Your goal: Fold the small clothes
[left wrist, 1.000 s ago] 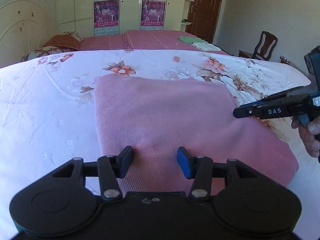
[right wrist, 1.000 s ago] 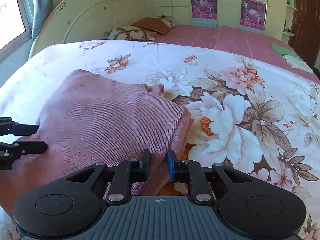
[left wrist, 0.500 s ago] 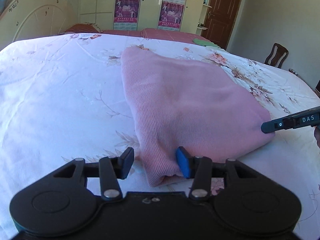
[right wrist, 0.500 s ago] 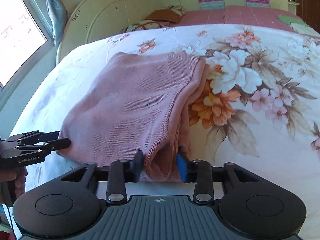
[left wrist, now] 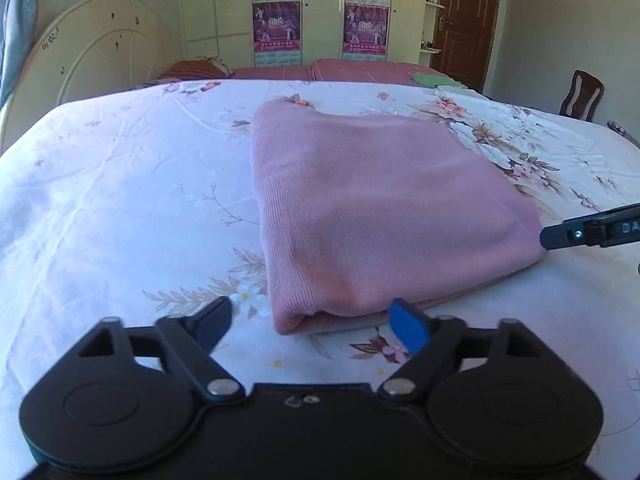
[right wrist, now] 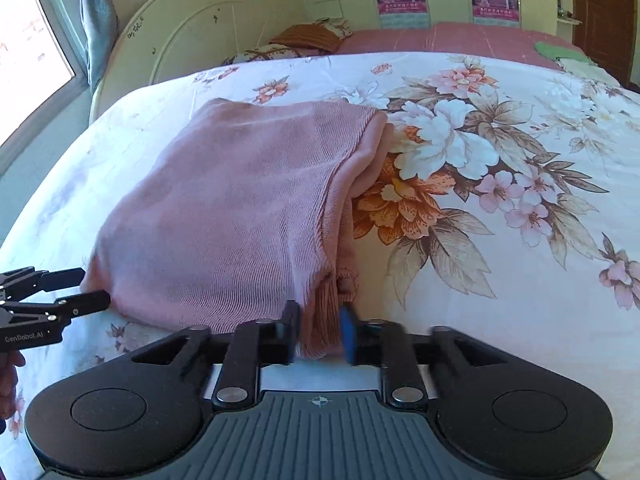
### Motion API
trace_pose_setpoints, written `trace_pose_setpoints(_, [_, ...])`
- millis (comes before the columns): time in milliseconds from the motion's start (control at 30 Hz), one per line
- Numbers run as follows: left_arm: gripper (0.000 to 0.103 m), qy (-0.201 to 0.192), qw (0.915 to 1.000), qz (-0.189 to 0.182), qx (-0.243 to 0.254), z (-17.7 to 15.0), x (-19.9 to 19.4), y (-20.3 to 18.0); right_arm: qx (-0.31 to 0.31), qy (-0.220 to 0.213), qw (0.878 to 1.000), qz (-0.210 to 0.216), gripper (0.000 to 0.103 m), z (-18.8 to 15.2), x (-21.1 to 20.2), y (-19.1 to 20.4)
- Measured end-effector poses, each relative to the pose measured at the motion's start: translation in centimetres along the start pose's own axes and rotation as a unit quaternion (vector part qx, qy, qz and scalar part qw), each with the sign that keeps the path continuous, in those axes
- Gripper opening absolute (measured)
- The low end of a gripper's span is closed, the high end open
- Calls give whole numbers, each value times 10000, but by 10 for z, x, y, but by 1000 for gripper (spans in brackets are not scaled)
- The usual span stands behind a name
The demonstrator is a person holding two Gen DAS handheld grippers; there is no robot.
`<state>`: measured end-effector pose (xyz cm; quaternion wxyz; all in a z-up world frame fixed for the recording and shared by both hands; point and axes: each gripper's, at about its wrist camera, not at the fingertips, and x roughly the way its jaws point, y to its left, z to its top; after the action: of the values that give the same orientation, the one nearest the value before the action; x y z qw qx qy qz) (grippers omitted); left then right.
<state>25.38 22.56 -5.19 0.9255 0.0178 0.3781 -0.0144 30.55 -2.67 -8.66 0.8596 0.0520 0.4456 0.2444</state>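
A pink knitted garment (left wrist: 380,204) lies folded flat on the floral bedsheet (left wrist: 120,200). It also shows in the right wrist view (right wrist: 240,216). My left gripper (left wrist: 312,326) is open, its fingers just in front of the garment's near left corner, holding nothing. My right gripper (right wrist: 320,330) has its jaws partly open around the garment's near right corner, with cloth between the pads. The right gripper's fingertips (left wrist: 560,236) touch the garment's right corner in the left wrist view. The left gripper (right wrist: 80,288) shows at the left in the right wrist view.
A rounded cream headboard (right wrist: 192,36) stands at the far left with pillows (right wrist: 312,36) beside it. A second bed with a red cover (left wrist: 360,70) and green cloth (left wrist: 432,78) lies beyond. A wooden chair (left wrist: 582,96) stands at the right.
The left gripper let go of the garment's corner, opened wide and drew back. The right gripper's jaws have opened a little around the other corner. The garment now lies flat.
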Motion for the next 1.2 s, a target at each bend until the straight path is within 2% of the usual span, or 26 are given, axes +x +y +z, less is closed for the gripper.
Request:
trace_pose_setpoints(33, [103,-135,9998,147,1,-4,-11,-7,-39,-172,9998,-118,80,-6,-14,3])
trace_pose_setpoints(67, [103,-215,9995,251,11,-8,-22,-14,-80,-346,9992,-204,91,-13,-28,4])
trace_pose_setpoints(133, [103,-208,9993,306,12,-16,-39,-26,-175,-524,9981,-268,102,-27,-55,9])
trace_pose_setpoints(267, [103,-226,9992,240,-215,-28,-76,-48,-370,-651,9956,-561,103,-55,-96,24])
trace_pose_setpoints(433, [103,-505,9983,235,-186,-39,-131,-75,-429,-846,9932,-678,103,-81,-144,47])
trace_pose_setpoints(567, [103,-765,9968,81,-209,-47,-177,-88,-599,-1184,9867,-938,103,-103,-186,69])
trace_pose_setpoints(833, [103,-1234,9920,20,-276,-72,-256,-104,-592,-1600,9807,-957,103,-140,-263,101])
trace_pose_setpoints(1200, [103,-1549,9876,-59,-242,-90,-307,-112,-568,-1887,9754,-984,103,-175,-319,128])
